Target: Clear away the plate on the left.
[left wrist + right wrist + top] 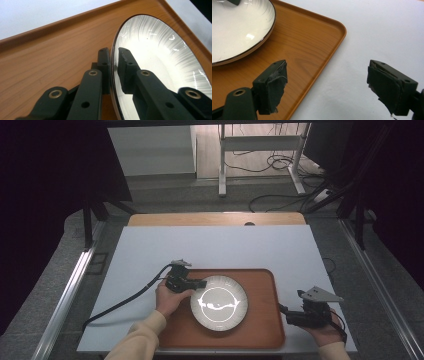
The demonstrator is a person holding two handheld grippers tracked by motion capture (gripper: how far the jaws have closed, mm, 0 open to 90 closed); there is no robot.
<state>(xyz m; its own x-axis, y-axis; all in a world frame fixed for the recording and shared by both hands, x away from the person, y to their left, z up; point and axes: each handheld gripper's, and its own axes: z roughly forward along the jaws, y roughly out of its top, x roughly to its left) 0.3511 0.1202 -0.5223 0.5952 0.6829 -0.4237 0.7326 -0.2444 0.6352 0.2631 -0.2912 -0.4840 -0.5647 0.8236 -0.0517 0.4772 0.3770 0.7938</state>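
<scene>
L tongs [113,53] pinching plate [160,57] rim on tray [50,65]; R tongs [327,85] agape.

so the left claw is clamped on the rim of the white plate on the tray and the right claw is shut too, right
Not quite. The left claw is clamped on the rim of the white plate on the tray, but the right claw is not shut: the right gripper view shows its jaws standing wide apart with nothing between them, beside the tray's edge.

Light: overhead, bright centre, dark sides | Glare: blown out on plate [218,302] | Focus: near tongs soft | Shadows: faint on counter [215,245]
</scene>
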